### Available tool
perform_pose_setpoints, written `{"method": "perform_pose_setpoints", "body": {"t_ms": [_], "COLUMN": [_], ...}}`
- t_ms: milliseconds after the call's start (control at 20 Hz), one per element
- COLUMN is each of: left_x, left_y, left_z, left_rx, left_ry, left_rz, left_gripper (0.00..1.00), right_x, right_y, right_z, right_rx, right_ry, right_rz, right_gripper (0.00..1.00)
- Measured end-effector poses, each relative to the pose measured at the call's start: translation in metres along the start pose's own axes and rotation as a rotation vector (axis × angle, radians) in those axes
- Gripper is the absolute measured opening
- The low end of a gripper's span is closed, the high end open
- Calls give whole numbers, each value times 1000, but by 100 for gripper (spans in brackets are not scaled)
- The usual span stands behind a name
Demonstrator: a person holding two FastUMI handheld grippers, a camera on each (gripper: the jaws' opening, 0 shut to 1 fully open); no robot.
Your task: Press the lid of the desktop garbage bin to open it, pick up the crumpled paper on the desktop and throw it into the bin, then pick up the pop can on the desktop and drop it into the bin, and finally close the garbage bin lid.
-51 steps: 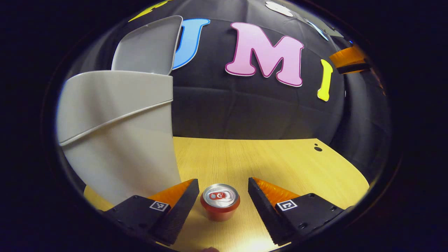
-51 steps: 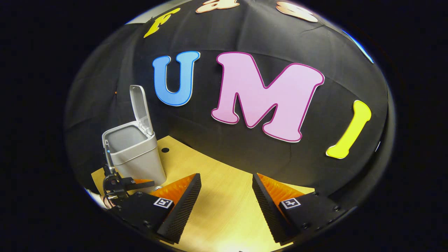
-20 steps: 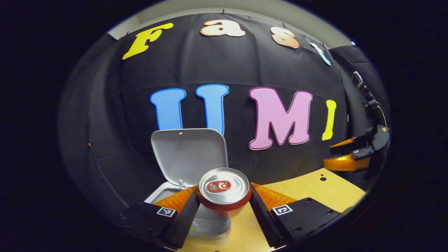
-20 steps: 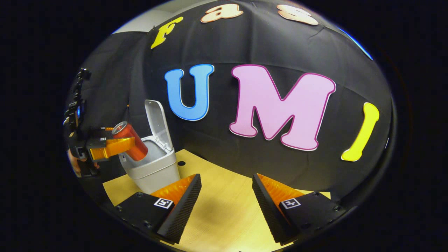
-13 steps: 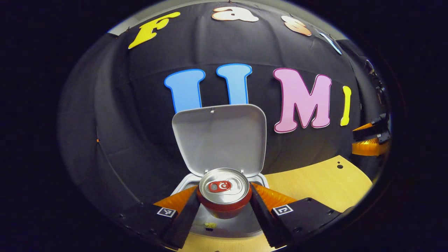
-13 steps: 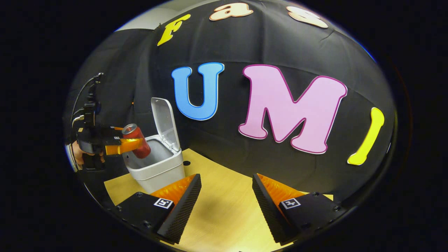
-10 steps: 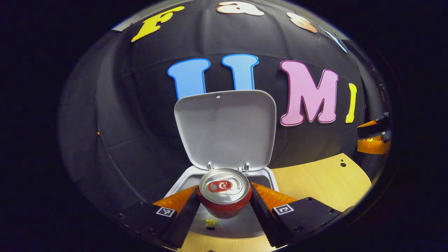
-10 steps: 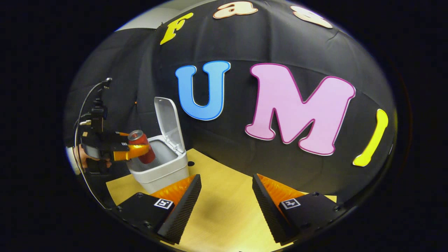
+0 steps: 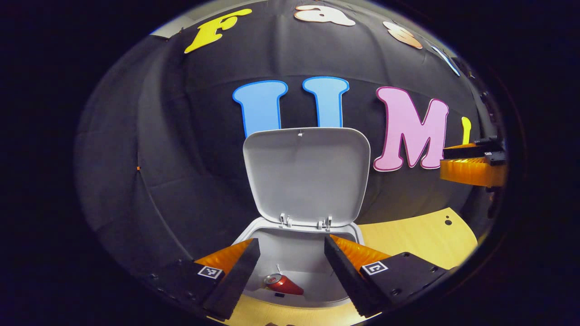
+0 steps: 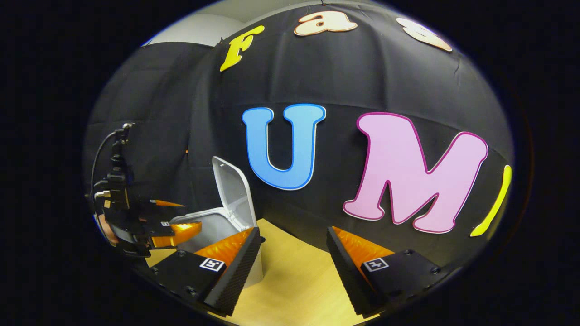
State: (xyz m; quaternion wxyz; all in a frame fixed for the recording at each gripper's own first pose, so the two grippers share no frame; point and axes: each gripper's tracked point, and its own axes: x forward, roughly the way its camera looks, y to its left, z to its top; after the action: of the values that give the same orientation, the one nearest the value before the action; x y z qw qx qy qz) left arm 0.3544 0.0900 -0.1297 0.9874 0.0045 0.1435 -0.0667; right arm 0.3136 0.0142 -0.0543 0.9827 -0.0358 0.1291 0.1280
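The grey desktop bin (image 9: 351, 233) stands open, its lid (image 9: 308, 174) upright at the back. A red pop can (image 9: 283, 284) lies on its side on the bin's floor. My left gripper (image 9: 292, 258) hovers open over the bin's mouth with nothing between its fingers. In the right gripper view the bin (image 10: 213, 228) with its raised lid (image 10: 233, 194) sits at the left, and the left gripper (image 10: 174, 217) hangs open above its rim, held by a hand. My right gripper (image 10: 292, 256) is open above the wooden table (image 10: 294, 280), to the right of the bin.
The wooden table (image 9: 421, 235) runs to the right of the bin, with a small dark hole (image 9: 447, 222) near its far edge. The right gripper's fingers (image 9: 471, 165) show at the right side of the left gripper view. Black cloth walls close the back.
The left gripper opened over the bin and let go of the can, which dropped inside and lies on its side. The right gripper rose and drew nearer the bin.
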Motion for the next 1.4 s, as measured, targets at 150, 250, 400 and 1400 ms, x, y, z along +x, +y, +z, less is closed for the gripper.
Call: {"method": "perform_pose_setpoints", "body": {"t_ms": [150, 250, 400, 1400], "left_x": [-17, -26, -19, 67], "left_y": [0, -4, -11, -38], "left_z": [45, 87, 125, 187], "left_rx": [20, 15, 26, 145], "left_ry": [-132, -233, -284, -249], "left_rz": [-13, -33, -58, -181], "left_gripper": [95, 94, 94, 8], "right_x": [-2, -7, -18, -61], "right_y": [-4, -10, -18, -47], "right_z": [-5, -7, -1, 31], "right_rx": [0, -23, -37, -57], "right_ry": [15, 10, -14, -137], "right_rz": [0, -8, -16, -69], "right_gripper": [95, 95, 95, 95]}}
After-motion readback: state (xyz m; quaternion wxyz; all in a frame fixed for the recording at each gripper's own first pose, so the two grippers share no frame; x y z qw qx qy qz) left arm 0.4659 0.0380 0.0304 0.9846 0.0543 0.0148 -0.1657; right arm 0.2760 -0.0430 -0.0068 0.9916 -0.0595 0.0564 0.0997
